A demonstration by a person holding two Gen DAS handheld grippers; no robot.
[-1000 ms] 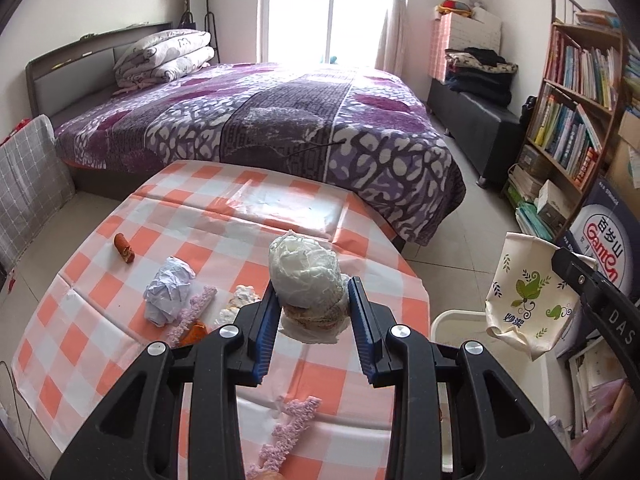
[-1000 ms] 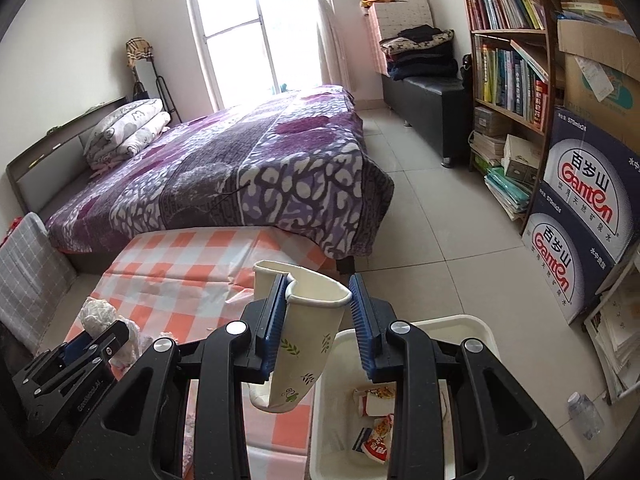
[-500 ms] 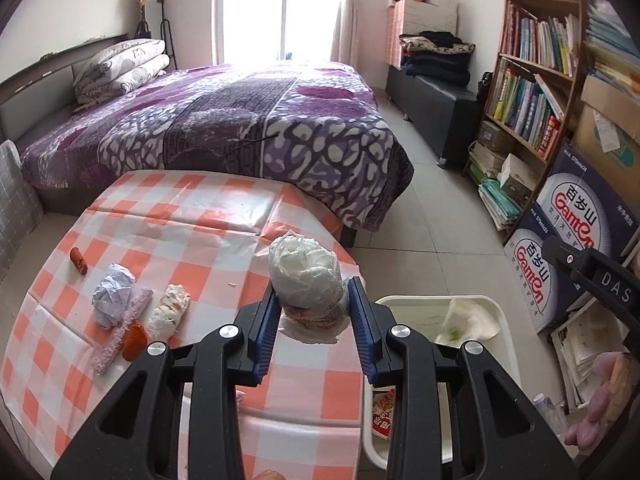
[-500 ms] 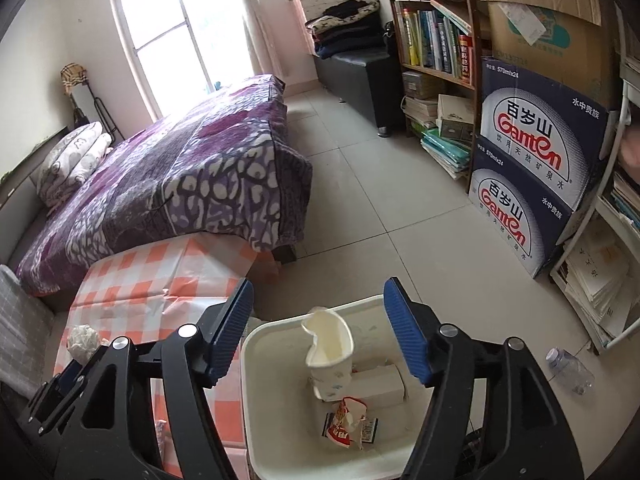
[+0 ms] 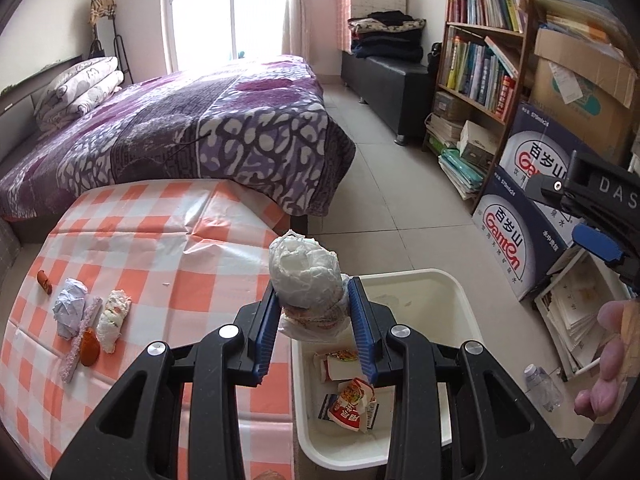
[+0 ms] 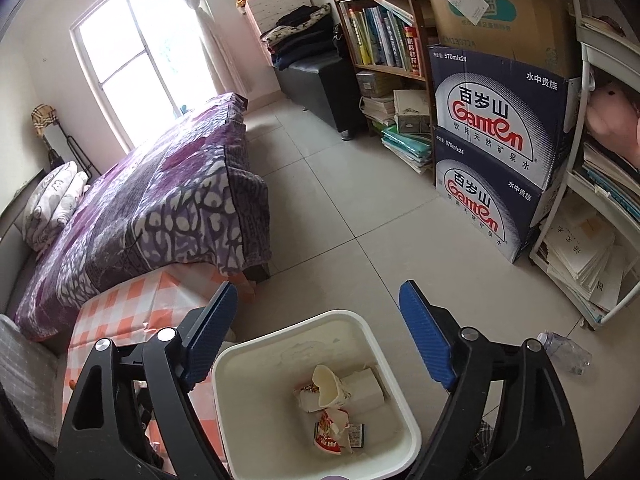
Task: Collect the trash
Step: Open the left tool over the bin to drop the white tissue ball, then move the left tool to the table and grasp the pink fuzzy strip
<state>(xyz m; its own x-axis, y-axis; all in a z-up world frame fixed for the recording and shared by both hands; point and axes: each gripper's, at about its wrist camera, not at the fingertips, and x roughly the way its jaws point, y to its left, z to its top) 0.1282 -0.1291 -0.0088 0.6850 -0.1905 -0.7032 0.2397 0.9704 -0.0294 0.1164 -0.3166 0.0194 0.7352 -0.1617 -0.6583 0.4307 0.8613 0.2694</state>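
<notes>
My left gripper (image 5: 314, 330) is shut on a crumpled white plastic bag wad (image 5: 306, 280), held above the near-left rim of the white trash bin (image 5: 460, 292). The bin (image 6: 404, 364) stands on the floor beside the checkered table (image 5: 160, 248). My right gripper (image 6: 316, 336) hangs over the bin with its jaws opening and nothing between them. The paper cup (image 6: 326, 386) lies inside the bin among wrappers (image 6: 332, 432). On the table's left lie a crumpled paper ball (image 5: 70, 312), a white wrapper (image 5: 113, 318), a pink strip (image 5: 82, 340) and two brown bits (image 5: 44, 282).
A purple bed (image 5: 180, 128) stands behind the table. Bookshelves (image 5: 484, 64) and stacked water cartons (image 6: 492, 152) line the right wall. A plastic bottle (image 6: 564, 350) lies on the tiled floor right of the bin. A person's fingers (image 5: 608, 360) show at the right edge.
My right gripper opened and the paper cup dropped into the bin. My left gripper carried the bag wad rightward from over the table to the bin's edge.
</notes>
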